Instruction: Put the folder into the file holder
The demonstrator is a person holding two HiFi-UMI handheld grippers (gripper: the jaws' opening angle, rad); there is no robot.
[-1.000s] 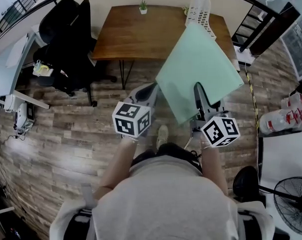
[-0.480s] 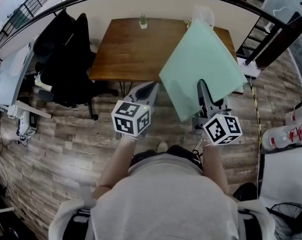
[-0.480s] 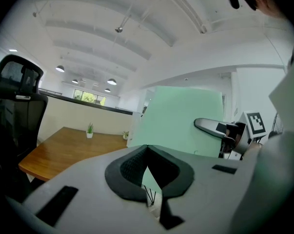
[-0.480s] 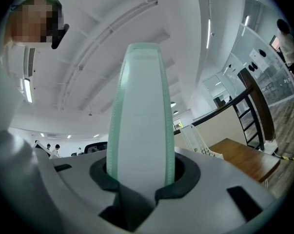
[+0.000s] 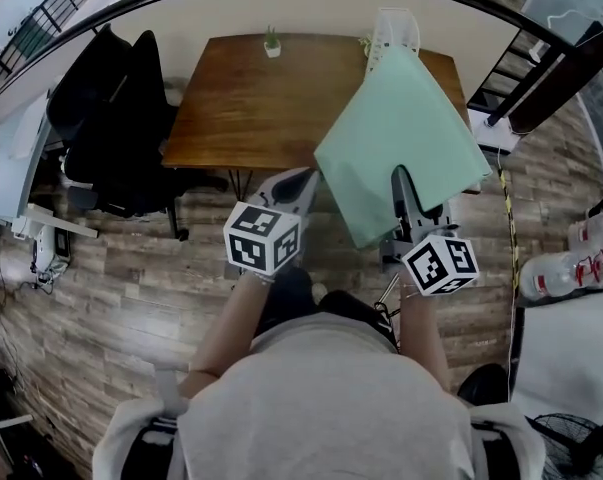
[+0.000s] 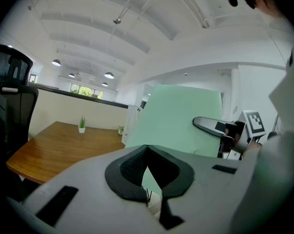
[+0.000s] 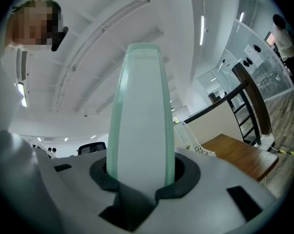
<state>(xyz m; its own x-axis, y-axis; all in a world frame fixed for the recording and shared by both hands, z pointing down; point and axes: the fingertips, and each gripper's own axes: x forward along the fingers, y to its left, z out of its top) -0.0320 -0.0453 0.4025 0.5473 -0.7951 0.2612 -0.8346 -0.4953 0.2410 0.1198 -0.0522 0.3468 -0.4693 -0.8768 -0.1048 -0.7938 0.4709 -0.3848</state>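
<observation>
A pale green folder [image 5: 401, 138] stands tilted in the air in front of me, its lower edge clamped in my right gripper [image 5: 406, 193]. In the right gripper view the folder [image 7: 142, 116] rises edge-on from between the pads. My left gripper [image 5: 299, 180] is beside the folder's left corner, apart from it, shut with nothing in it. From the left gripper view the folder [image 6: 186, 116] fills the space ahead. The white file holder [image 5: 393, 30] stands at the far right of the wooden table [image 5: 251, 98], partly hidden behind the folder.
A small potted plant [image 5: 272, 43] sits at the table's back edge. A black office chair [image 5: 111, 118] stands left of the table, with a white desk [image 5: 11, 148] beyond it. Dark stairs [image 5: 541, 68] and white bottles [image 5: 581, 258] are at the right.
Both grippers and the folder have travelled forward across the wood floor toward the table. The hold on the folder looks the same.
</observation>
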